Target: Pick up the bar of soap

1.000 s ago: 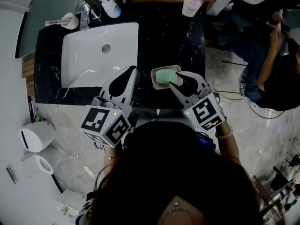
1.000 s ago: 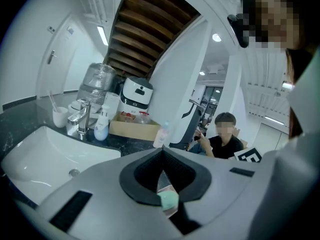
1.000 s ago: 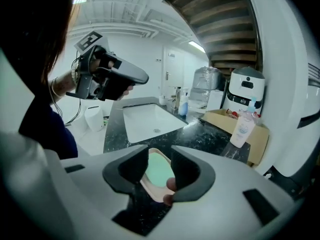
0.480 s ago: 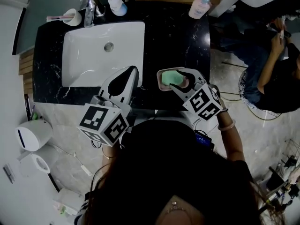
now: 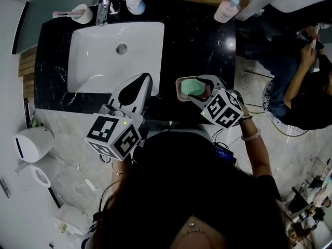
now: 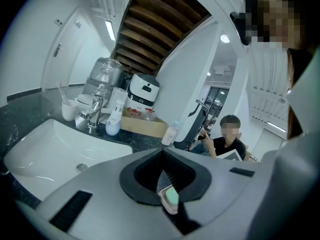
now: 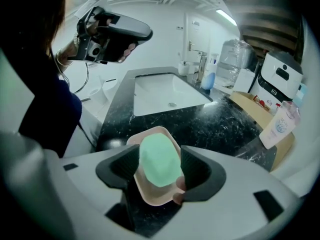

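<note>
A green bar of soap (image 7: 159, 159) lies in a pink dish (image 7: 150, 196) near the front edge of the black marble counter (image 5: 197, 40). My right gripper (image 7: 160, 156) points steeply down over the dish. Its jaws have just been opening and stand open, one dark pad on each side of the soap, with no visible press on it. In the head view the soap (image 5: 193, 87) shows between those jaws, right gripper (image 5: 196, 88). My left gripper (image 5: 146, 78) hovers left of the dish by the sink's front corner, shut and empty.
A white sink (image 5: 88, 61) with a faucet (image 5: 102, 7) fills the counter's left half. A cup with a toothbrush (image 5: 80, 13) and a pink pump bottle (image 5: 228, 9) stand at the back. A seated person (image 5: 306, 82) is off to the right.
My right gripper has sunk and tipped down over the dish, and its jaws have spread round the soap. The left gripper has hardly moved.
</note>
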The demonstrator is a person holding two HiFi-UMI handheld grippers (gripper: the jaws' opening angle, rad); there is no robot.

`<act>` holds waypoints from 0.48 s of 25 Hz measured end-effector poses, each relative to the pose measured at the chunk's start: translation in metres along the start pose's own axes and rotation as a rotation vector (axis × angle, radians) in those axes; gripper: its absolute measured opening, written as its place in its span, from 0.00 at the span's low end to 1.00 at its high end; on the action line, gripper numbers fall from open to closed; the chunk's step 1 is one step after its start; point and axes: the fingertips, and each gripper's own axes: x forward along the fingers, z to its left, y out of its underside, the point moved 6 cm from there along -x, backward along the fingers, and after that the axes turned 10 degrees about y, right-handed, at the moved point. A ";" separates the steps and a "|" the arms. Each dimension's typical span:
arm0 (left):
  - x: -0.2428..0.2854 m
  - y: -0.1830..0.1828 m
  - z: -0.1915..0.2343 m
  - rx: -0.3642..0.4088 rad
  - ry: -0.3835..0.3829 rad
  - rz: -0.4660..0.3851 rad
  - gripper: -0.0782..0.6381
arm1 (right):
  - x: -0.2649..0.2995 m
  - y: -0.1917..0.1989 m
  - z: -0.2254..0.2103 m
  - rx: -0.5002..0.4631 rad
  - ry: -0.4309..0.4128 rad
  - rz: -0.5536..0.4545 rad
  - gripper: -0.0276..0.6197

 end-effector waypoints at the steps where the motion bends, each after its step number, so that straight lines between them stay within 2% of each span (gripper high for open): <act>1: -0.001 0.000 0.001 -0.002 -0.002 0.000 0.12 | 0.002 0.000 0.001 -0.007 -0.007 0.008 0.41; 12: -0.003 0.004 0.005 -0.021 -0.005 0.010 0.12 | 0.011 0.000 0.001 -0.061 -0.074 0.079 0.42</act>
